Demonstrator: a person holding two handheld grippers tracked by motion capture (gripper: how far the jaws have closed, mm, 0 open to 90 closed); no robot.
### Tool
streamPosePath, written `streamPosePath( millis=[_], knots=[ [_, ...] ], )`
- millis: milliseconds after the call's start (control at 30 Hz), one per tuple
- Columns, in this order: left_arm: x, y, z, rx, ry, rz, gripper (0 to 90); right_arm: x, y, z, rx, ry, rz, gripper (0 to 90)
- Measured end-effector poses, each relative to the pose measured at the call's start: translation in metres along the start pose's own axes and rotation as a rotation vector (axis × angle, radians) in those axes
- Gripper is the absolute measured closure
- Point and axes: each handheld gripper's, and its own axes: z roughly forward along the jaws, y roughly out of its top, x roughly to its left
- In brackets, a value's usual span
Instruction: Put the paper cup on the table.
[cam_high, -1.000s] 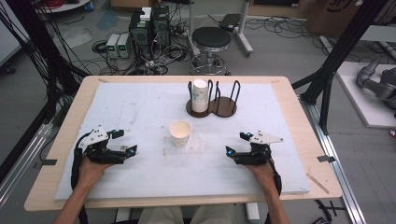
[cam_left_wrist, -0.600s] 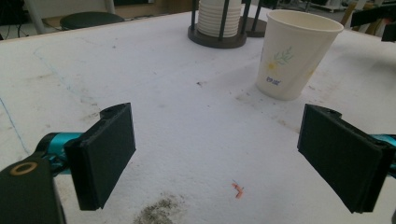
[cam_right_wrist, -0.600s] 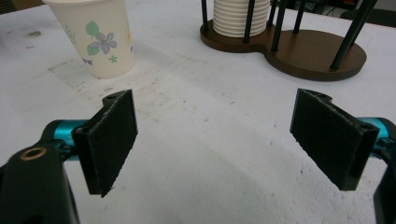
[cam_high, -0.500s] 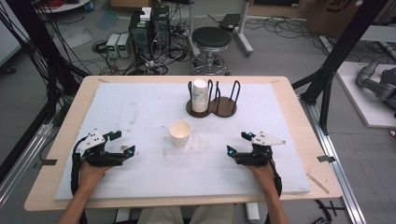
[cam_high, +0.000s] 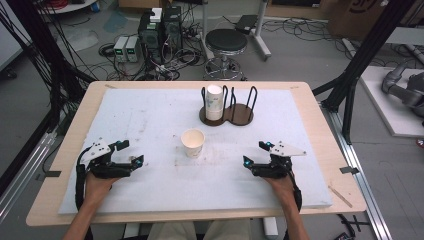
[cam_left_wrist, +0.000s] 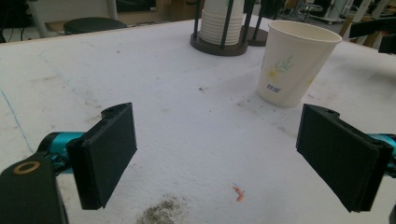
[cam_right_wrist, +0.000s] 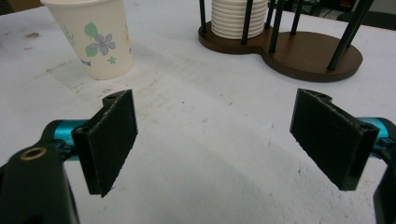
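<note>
The paper cup (cam_high: 193, 142) stands upright on the white mat (cam_high: 150, 115), mouth up, so its long axis is vertical. It is between our two claws and a little farther up the table than both, free of any touch.

From our left claw (cam_high: 131, 153) the cup lies ahead and to the right; in the left gripper view the cup (cam_left_wrist: 294, 63) is beyond the right jaw, not between the jaws. This claw is spread wide and holds nothing; the jaws have come together just a little, with only bare mat between them.

From our right claw (cam_high: 255, 153) the cup lies ahead and to the left; in the right gripper view the cup (cam_right_wrist: 95, 37) is past the left jaw. This claw is also spread and empty.

Both hands look about equally near to the cup, so we judge that either can take it by a sideways approach toward the middle.

Behind the cup, farther from both claws, is the dark wooden holder (cam_high: 229, 111) with a stack of cups (cam_high: 214, 101) between its rods.
</note>
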Motion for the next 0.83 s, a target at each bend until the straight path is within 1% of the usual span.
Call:
streamPosePath(
  millis=[233, 667, 833],
  knots=[
    [-0.0009, 0.0000, 0.0002, 0.002, 0.002, 0.013, 12.2, 0.0011, -0.0001, -0.0003, 0.003, -0.002, 0.000, 15.3],
    [-0.0011, -0.0003, -0.0002, -0.003, 0.006, 0.010, 12.6, 0.0006, -0.0005, -0.0008, -0.005, -0.002, -0.001, 15.2],
    [0.0000, -0.0005, -0.0008, -0.007, 0.008, -0.002, 12.9, 0.0010, -0.0009, -0.0013, -0.013, -0.008, -0.001, 15.3]
  ],
)
